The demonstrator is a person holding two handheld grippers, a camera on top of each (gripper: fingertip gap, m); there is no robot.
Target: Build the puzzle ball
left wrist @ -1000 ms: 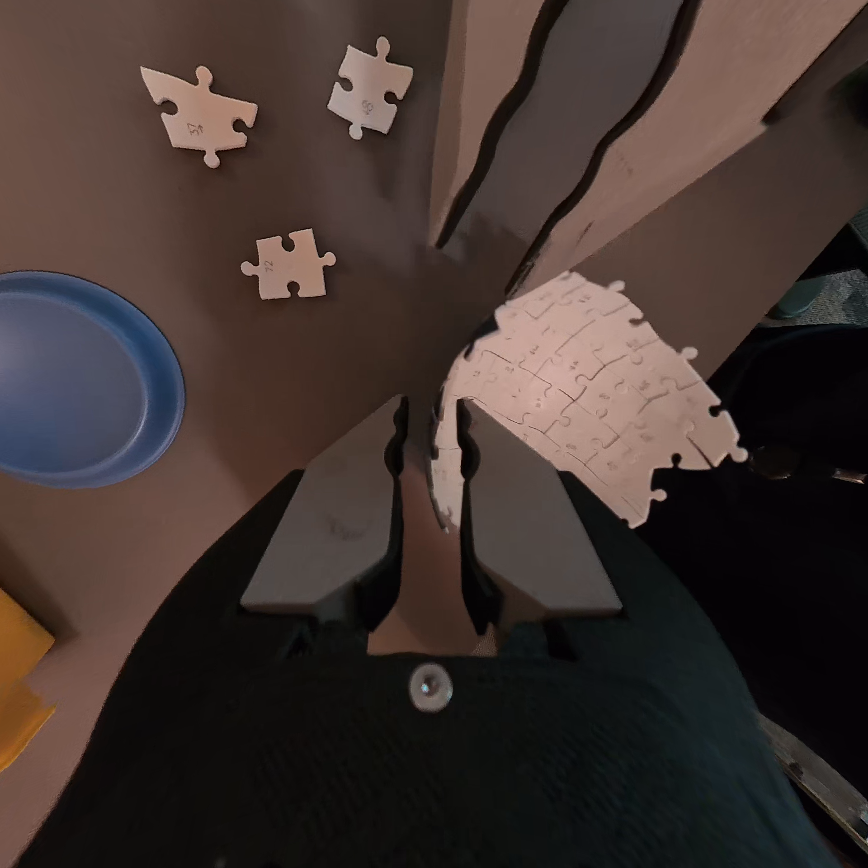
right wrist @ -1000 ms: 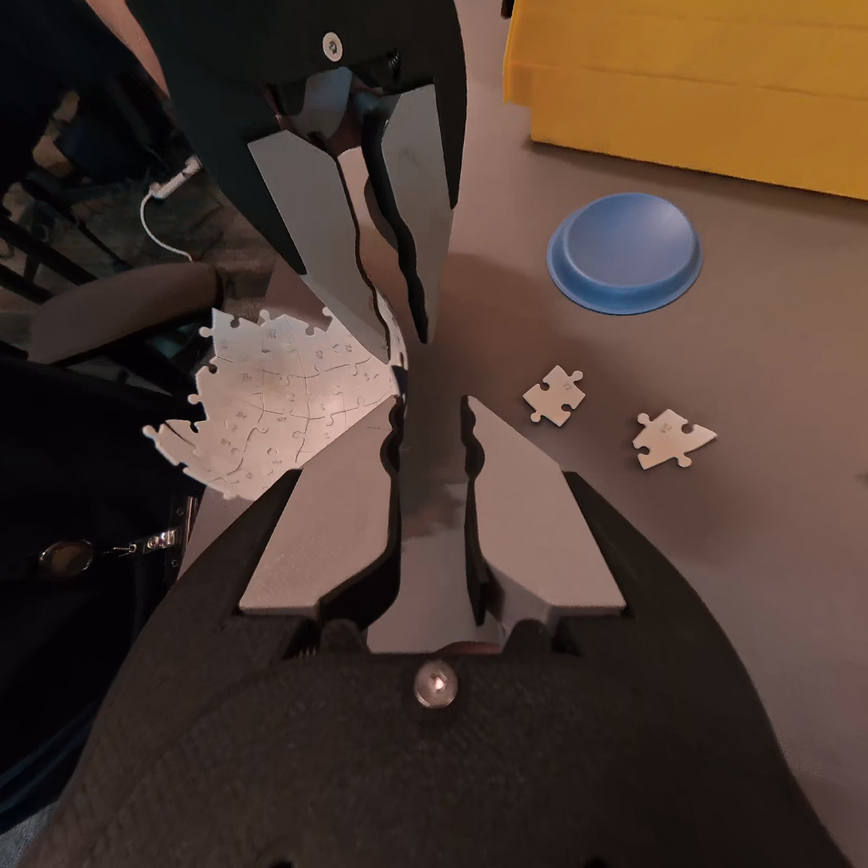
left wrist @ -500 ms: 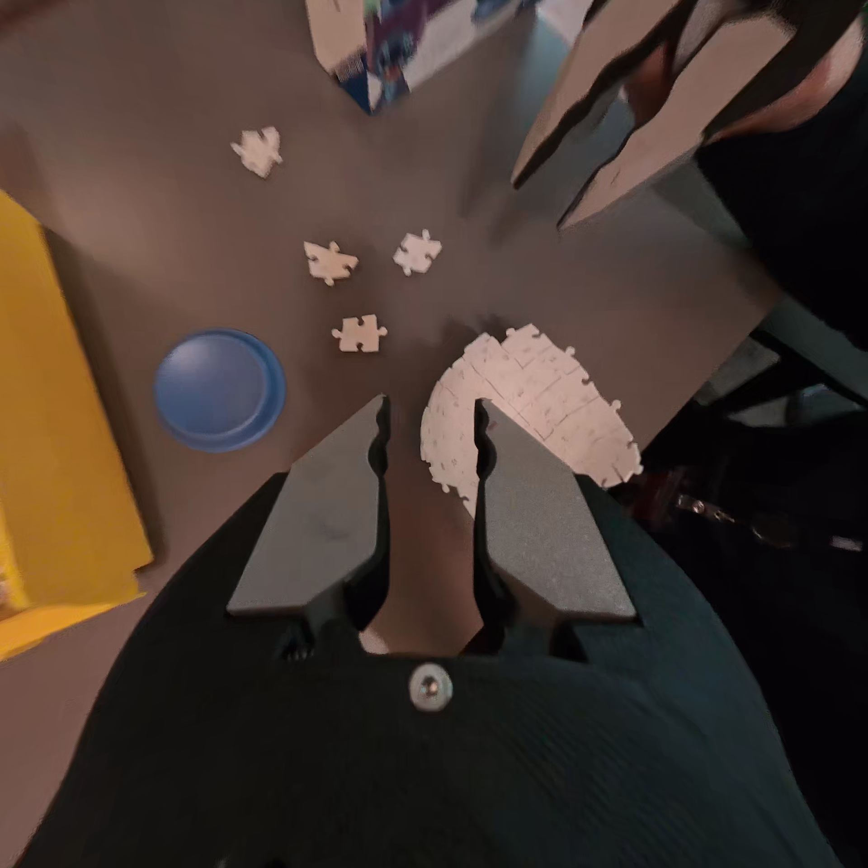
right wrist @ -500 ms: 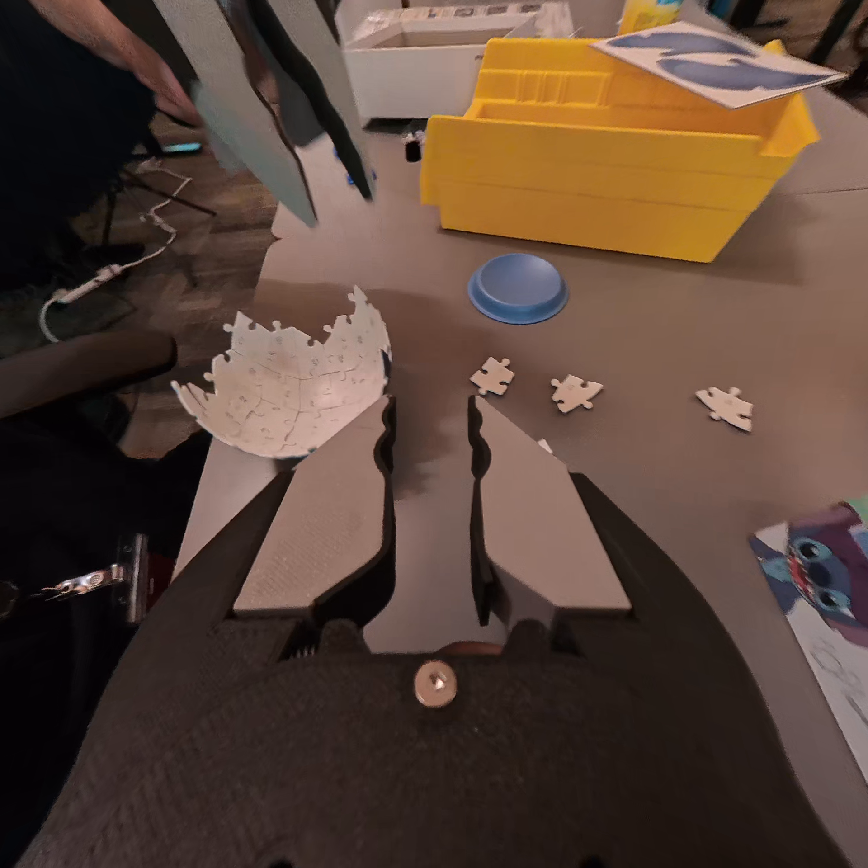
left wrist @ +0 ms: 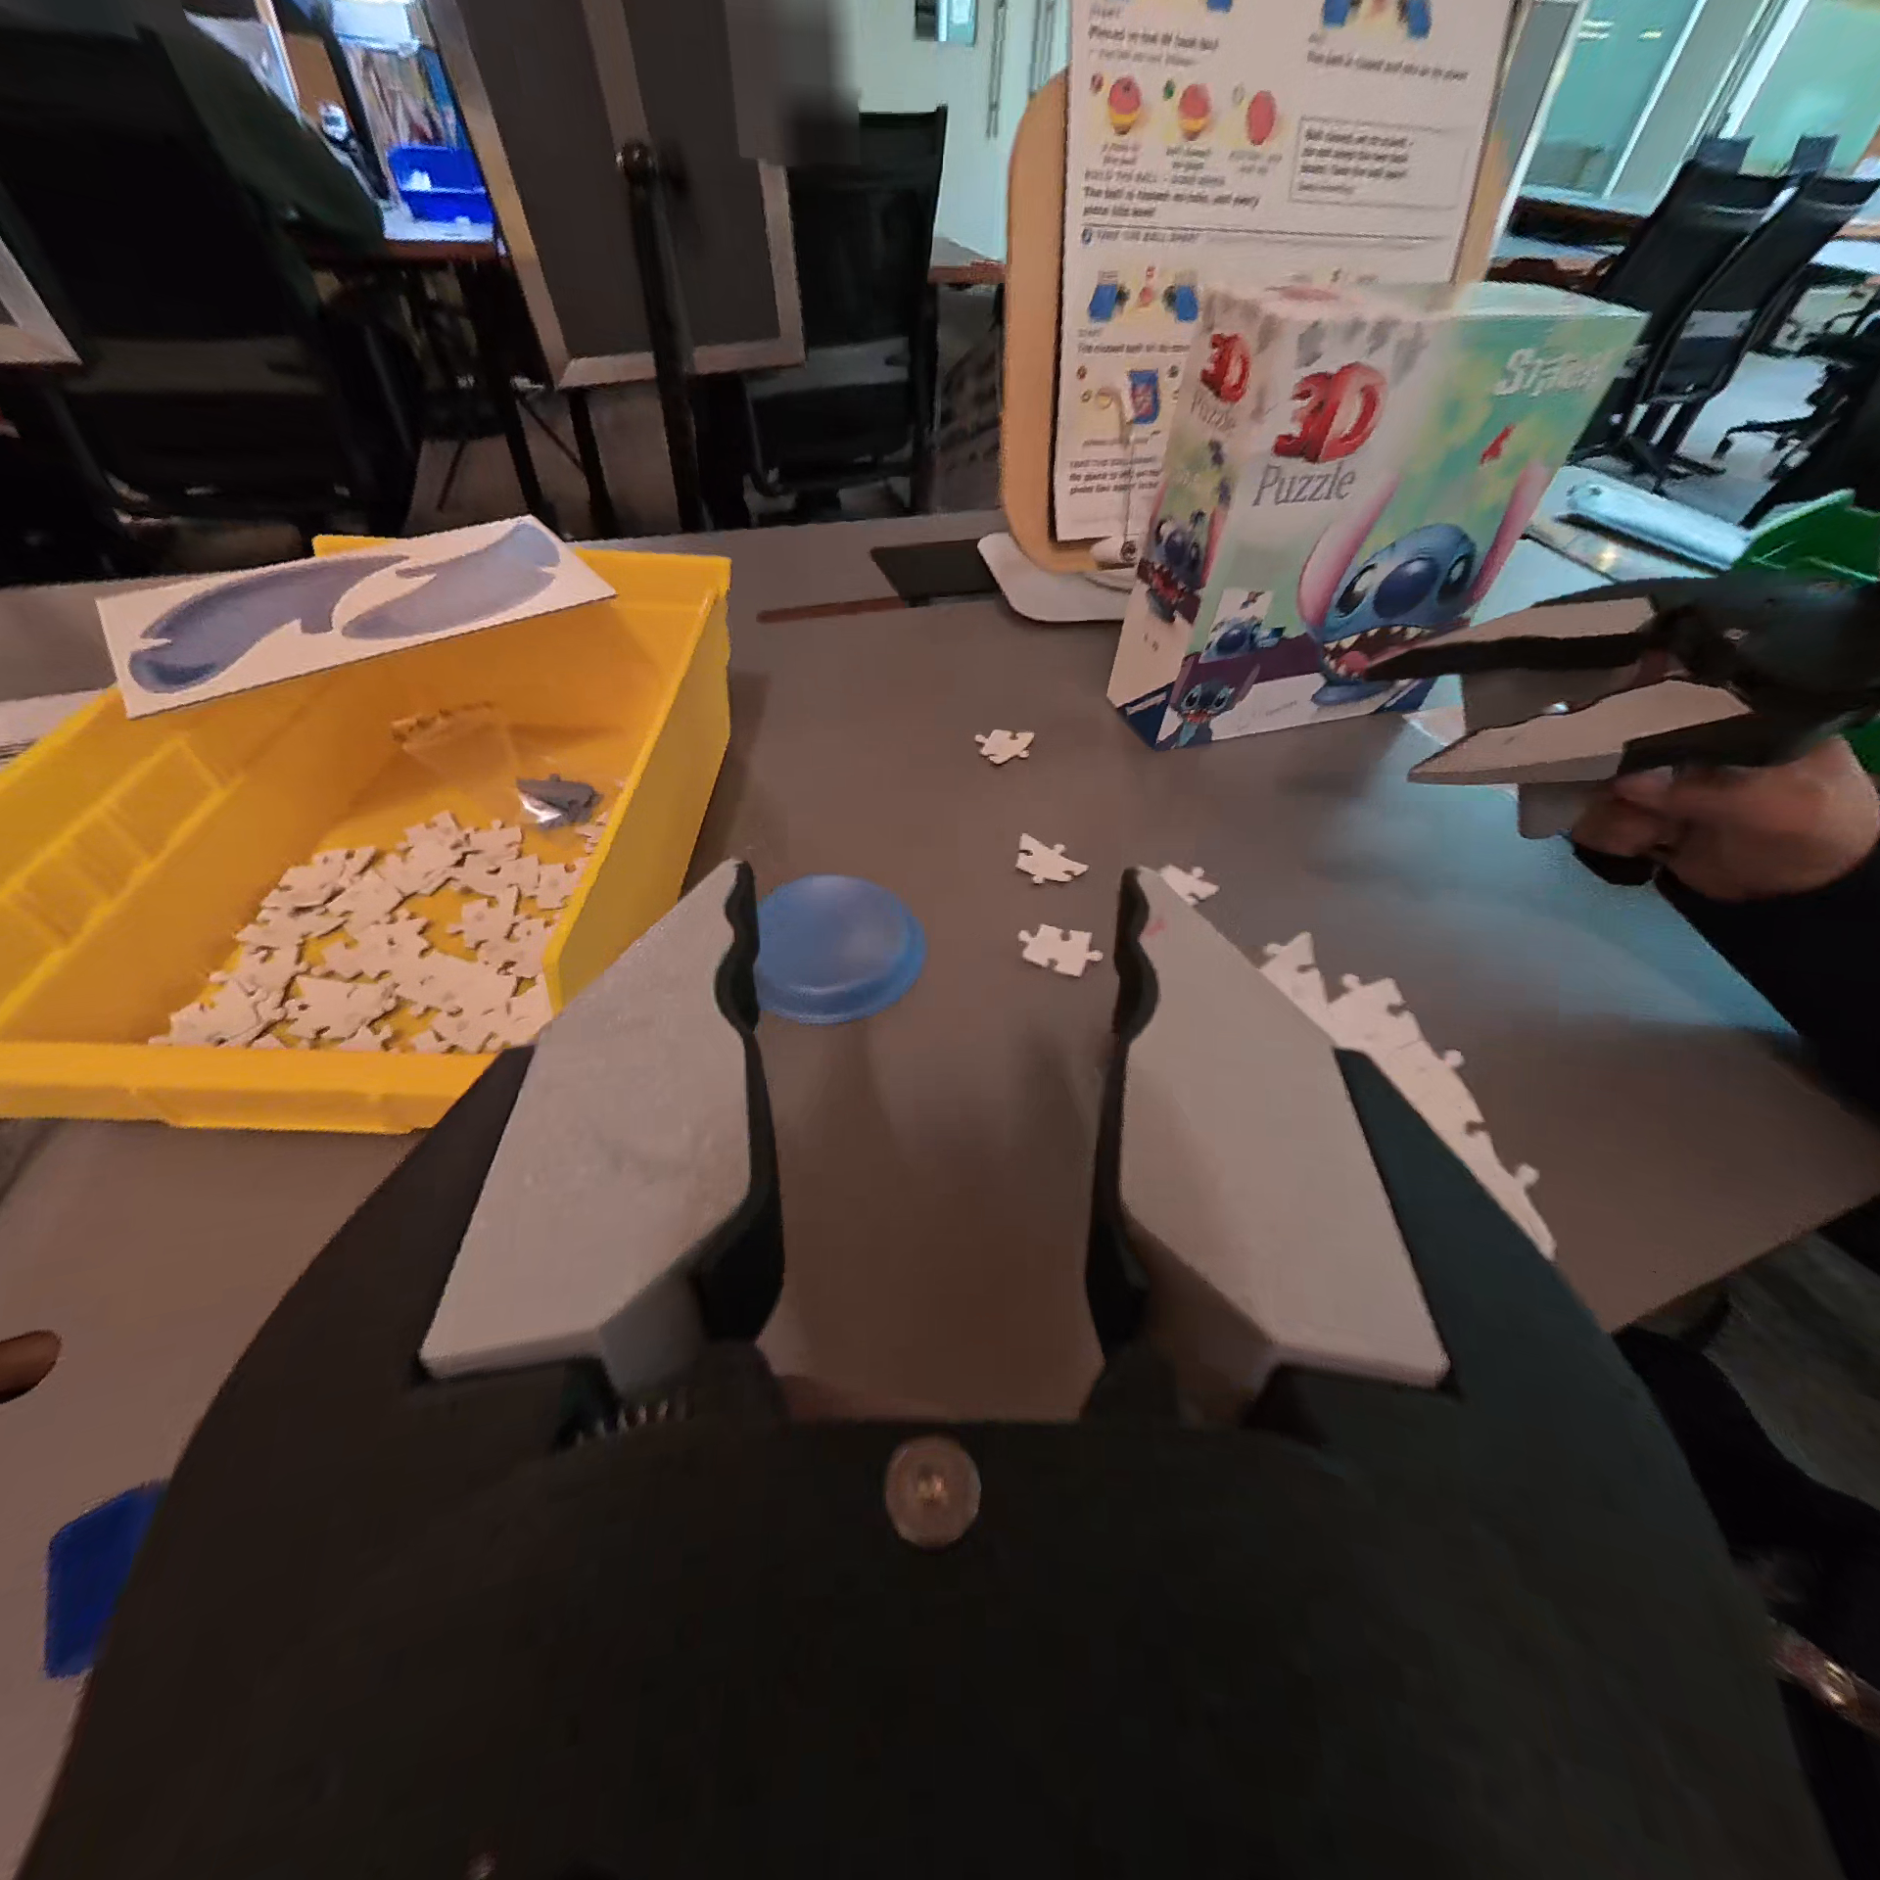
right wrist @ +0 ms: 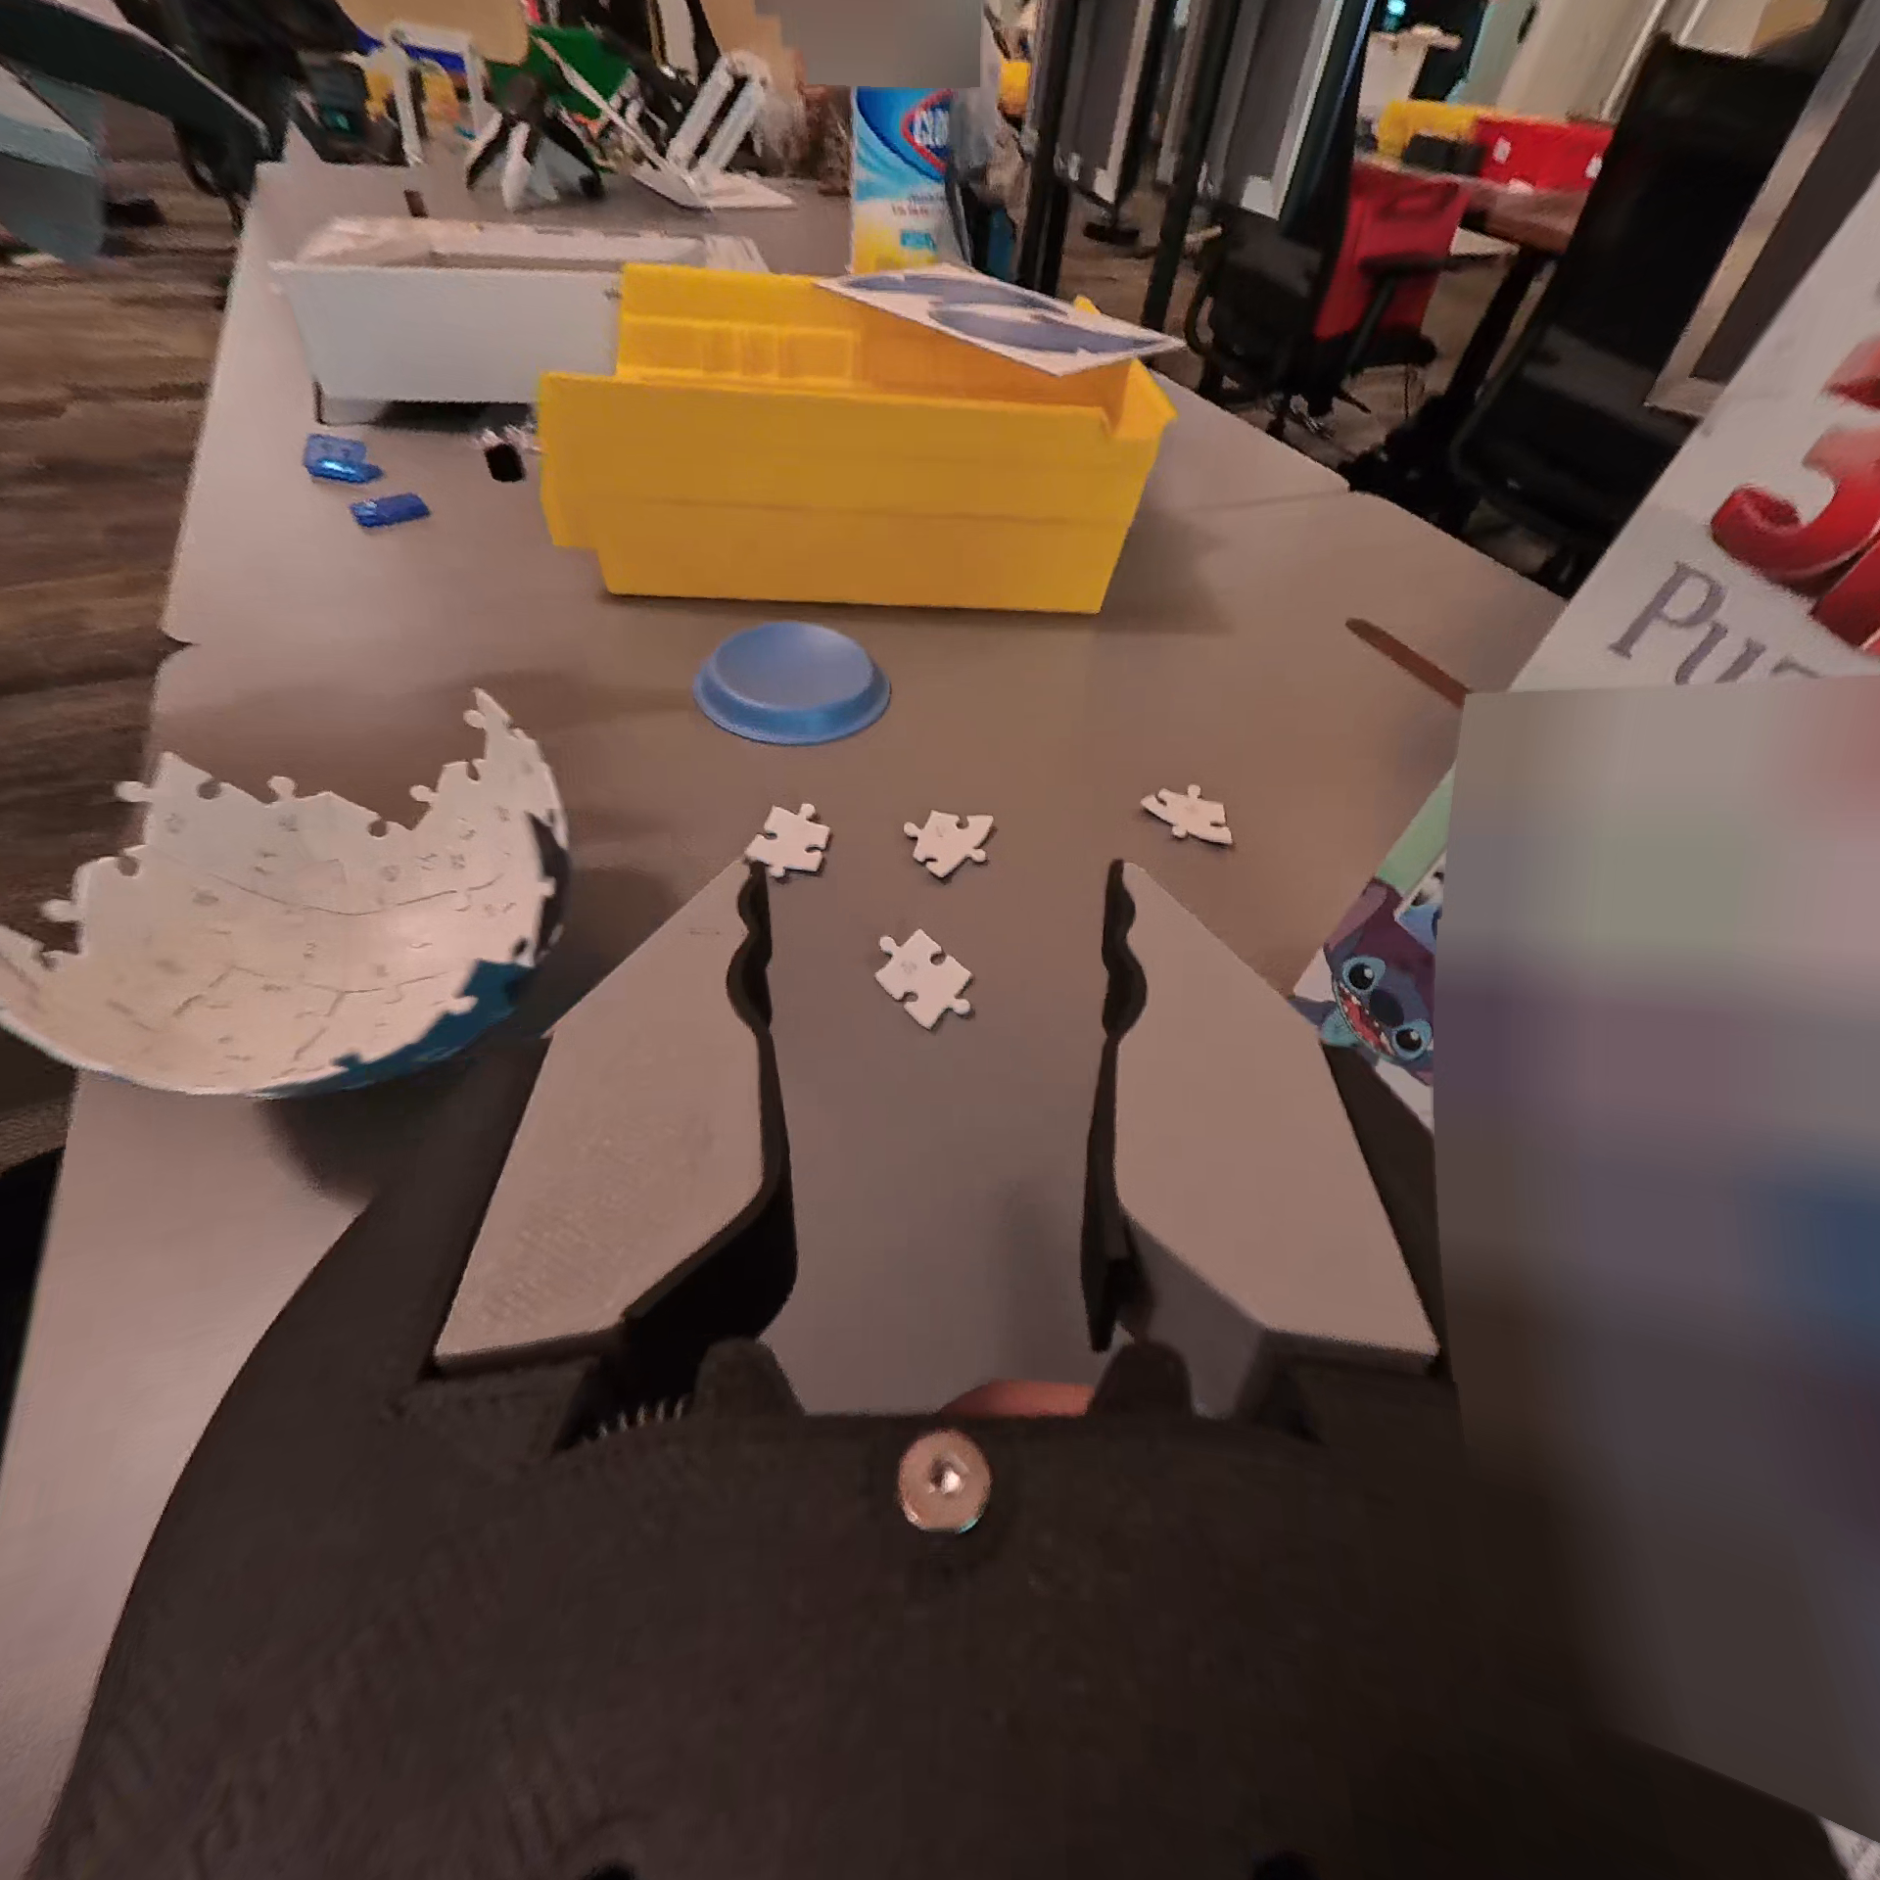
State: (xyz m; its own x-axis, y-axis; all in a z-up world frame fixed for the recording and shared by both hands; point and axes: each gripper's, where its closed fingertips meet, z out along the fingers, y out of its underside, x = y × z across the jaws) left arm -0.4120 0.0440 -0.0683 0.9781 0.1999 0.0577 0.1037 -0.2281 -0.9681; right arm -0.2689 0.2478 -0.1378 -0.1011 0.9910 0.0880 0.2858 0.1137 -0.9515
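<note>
Left gripper (left wrist: pixel 931 895) stands with fingers wide apart, nothing between them; right gripper (right wrist: pixel 931 885) likewise spread wide and empty. Only the left wrist view looks into the yellow bin (left wrist: pixel 651 753), left of the fingers, showing a heap of loose white pieces (left wrist: pixel 376 956); the right wrist view shows just its outer wall. Only the right wrist view shows the half-built puzzle ball (right wrist: pixel 275 956) whole, a bowl-shaped shell resting on the grey table (right wrist: pixel 1017 661) left of the fingers. Count: four loose pieces on the table, one (right wrist: pixel 923 979) between the right fingers; one blue stand (right wrist: pixel 791 684); one puzzle box (left wrist: pixel 1353 509).
</note>
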